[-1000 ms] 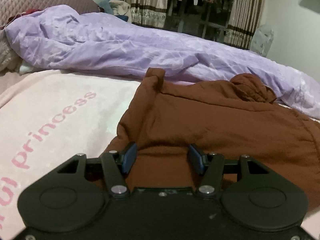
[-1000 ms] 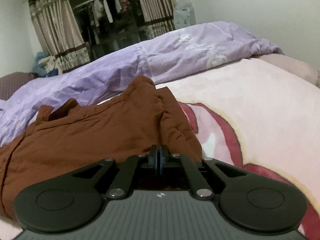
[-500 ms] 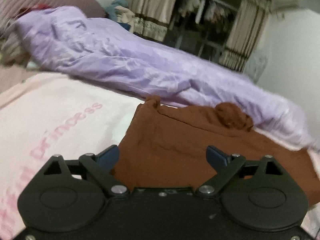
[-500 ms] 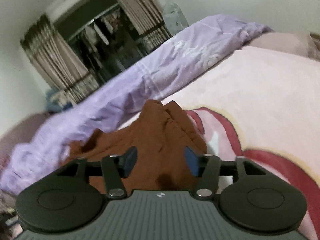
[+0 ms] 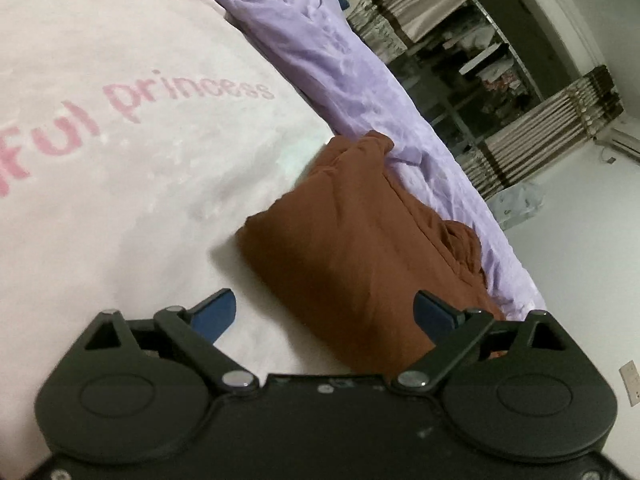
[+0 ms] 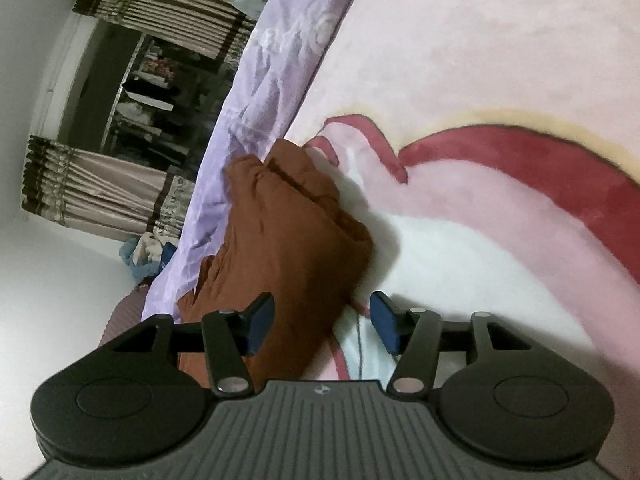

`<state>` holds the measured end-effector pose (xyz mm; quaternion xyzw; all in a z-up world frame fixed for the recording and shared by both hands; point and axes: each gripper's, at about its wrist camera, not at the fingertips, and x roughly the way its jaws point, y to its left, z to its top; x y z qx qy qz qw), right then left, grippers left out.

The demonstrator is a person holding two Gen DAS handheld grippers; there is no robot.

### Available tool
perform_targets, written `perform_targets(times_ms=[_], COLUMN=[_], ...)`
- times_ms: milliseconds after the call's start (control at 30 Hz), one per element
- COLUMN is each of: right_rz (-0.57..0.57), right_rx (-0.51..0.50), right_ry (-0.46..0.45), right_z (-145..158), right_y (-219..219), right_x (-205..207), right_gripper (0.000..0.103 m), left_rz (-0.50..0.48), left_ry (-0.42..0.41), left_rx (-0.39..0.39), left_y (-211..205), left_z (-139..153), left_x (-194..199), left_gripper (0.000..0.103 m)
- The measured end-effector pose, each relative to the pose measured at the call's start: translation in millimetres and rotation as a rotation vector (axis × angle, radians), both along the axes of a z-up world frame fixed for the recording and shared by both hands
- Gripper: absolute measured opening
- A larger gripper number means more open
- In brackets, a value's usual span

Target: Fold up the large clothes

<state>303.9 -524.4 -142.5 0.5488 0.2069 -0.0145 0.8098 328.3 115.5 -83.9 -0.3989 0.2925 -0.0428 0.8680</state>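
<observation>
Fingers (image 5: 216,314) of both grippers have just been opening and are now standing wide, gripping nothing; the folded rust-brown cotton garment (image 5: 360,236) is lying released ahead of them on the pink plush blanket (image 5: 120,180), suggesting this fold is finished.

— Near edge of the folded rust-brown cloth garment (image 5: 352,240)?
— Hidden behind the black gripper body in both wrist views; far side tucked against the crumpled lilac quilt (image 5: 340,64).
— Pink lettering on the pale pink fleece blanket (image 5: 120,184), left of the garment?
— Cut off at the frame's left edge; only "ful princess" legible.
— Beyond the quilt?
— Clothes on dark shelves (image 6: 148,96), too small and blurred to tell apart.
</observation>
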Motion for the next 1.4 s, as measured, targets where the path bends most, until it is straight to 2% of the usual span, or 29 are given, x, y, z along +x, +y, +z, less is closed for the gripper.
perform_targets(times_ms=[300, 567, 600, 633, 667, 700, 733, 767, 833, 967, 1133, 1200, 1300, 1400], right_rz=[-0.018, -0.03, -0.034, -0.041, -0.049, -0.051, -0.047, -0.036, -0.013, 0.02, 0.037, 0.046, 0.058, 0.057], right_rx=[-0.03, -0.106, -0.113, -0.118, -0.123, -0.127, -0.131, -0.133, -0.141, -0.189, -0.21, -0.206, -0.201, -0.168], right_ry=[0.007, 0.029, 0.029, 0.034, 0.042, 0.053, 0.063, 0.062, 0.053, 0.015, -0.047, -0.038, 0.006, 0.023], right_z=[4, 15, 14, 15, 16, 17, 17, 19, 25, 49, 68, 65, 47, 26], right_y=[2, 11, 12, 14, 15, 15, 14, 13, 10, 10, 1, -6, -14, -16], right_x=[23, 51, 51, 52, 53, 55, 56, 56, 55, 46, 17, 5, -2, -4], right_gripper=[0.067, 0.084, 0.083, 0.08, 0.072, 0.065, 0.053, 0.042, 0.033, 0.025, 0.023, 0.023, 0.023, 0.025], left_rz=[-0.001, 0.012, 0.016, 0.023, 0.032, 0.041, 0.04, 0.031, 0.01, -0.035, -0.105, -0.117, -0.121, -0.091], left_ry=[-0.009, 0.002, 0.01, 0.022, 0.037, 0.051, 0.062, 0.063, 0.048, -0.01, -0.066, -0.056, 0.004, 0.048], left_rx=[0.029, 0.091, 0.1, 0.111, 0.121, 0.124, 0.115, 0.099, 0.079, 0.089, 0.106, 0.099, 0.086, 0.063], left_y=[-3, -14, -14, -15, -14, -13, -11, -7, -3, -5, -10, -11, -11, -7], left_z=[1, 6, 7, 8, 9, 10, 10, 12, 19, 45, 64, 57, 32, 5], left_x=[35, 60, 62, 62, 61, 62, 62, 61, 59, 43, -2, -17, -24, -23], left_gripper=[0.101, 0.101, 0.098, 0.088, 0.082, 0.065, 0.055, 0.049, 0.036, 0.03, 0.029, 0.029, 0.03, 0.04])
